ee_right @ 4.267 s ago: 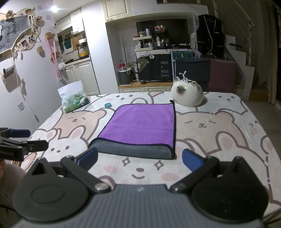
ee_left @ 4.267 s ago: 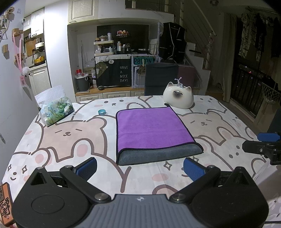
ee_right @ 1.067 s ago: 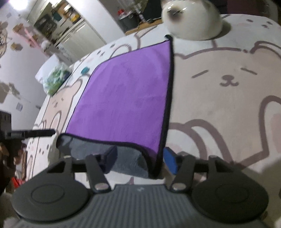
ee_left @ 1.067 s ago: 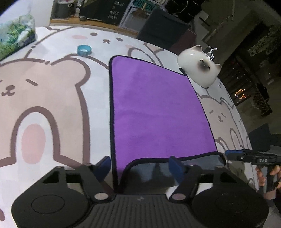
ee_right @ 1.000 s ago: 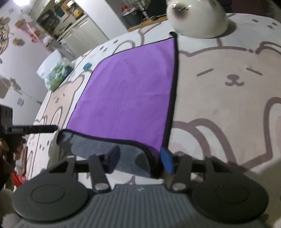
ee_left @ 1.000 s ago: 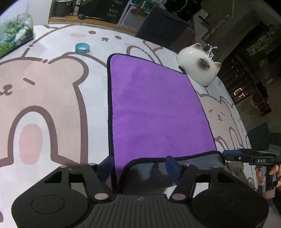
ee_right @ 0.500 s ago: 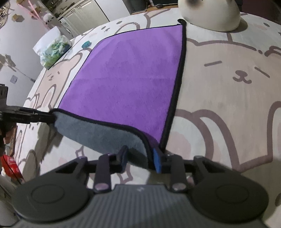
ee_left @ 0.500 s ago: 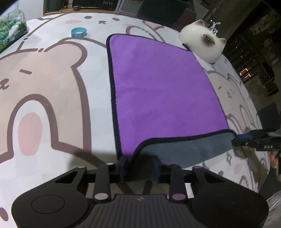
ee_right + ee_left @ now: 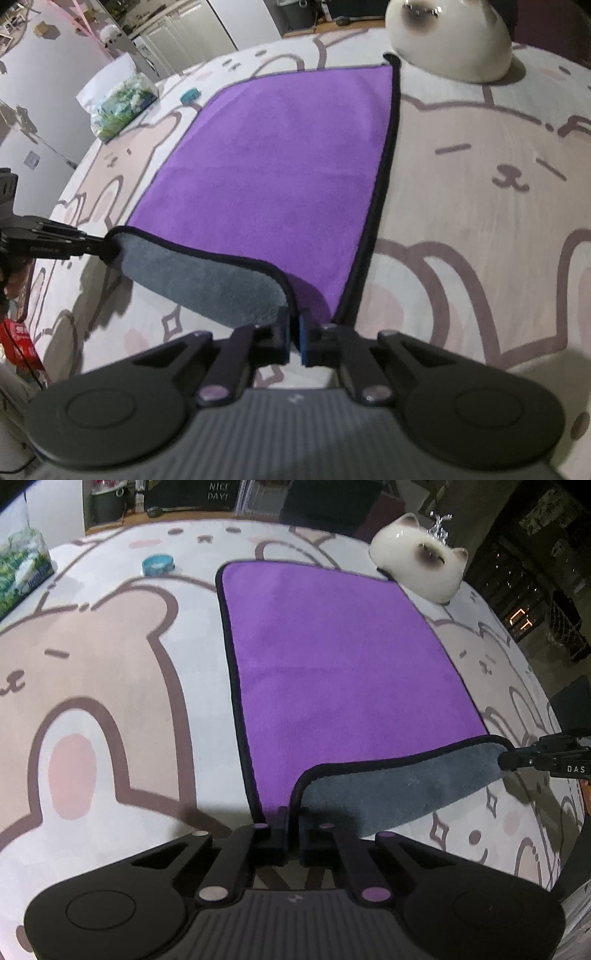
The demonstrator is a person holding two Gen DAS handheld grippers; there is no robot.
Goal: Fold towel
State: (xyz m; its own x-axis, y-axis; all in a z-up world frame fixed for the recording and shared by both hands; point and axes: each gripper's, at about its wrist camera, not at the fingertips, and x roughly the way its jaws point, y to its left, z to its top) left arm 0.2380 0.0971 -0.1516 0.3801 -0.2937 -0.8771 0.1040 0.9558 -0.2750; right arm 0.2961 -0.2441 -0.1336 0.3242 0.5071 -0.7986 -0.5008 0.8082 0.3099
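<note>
2 hand-held grippers, left hand-held gripper (image 9: 293, 821) and right hand-held gripper (image 9: 294, 334), pinch towel (image 9: 332, 664) corners.

You've got a white cat figurine (image 9: 419, 563) at the counter's (image 9: 110, 672) far edge, a teal ring (image 9: 158, 564), and a tissue pack (image 9: 118, 101).

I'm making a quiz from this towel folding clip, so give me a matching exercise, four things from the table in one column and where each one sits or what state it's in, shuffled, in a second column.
Things:
1. purple towel with grey underside
2. white ceramic cat figurine
3. small teal ring
4. green-patterned tissue pack

Places or states:
A. at the table's far left edge
B. near edge pinched at both corners by the left gripper and right gripper
C. beside the towel's far right corner
D. left of the towel's far left corner

Pairs: 1-B, 2-C, 3-D, 4-A
</note>
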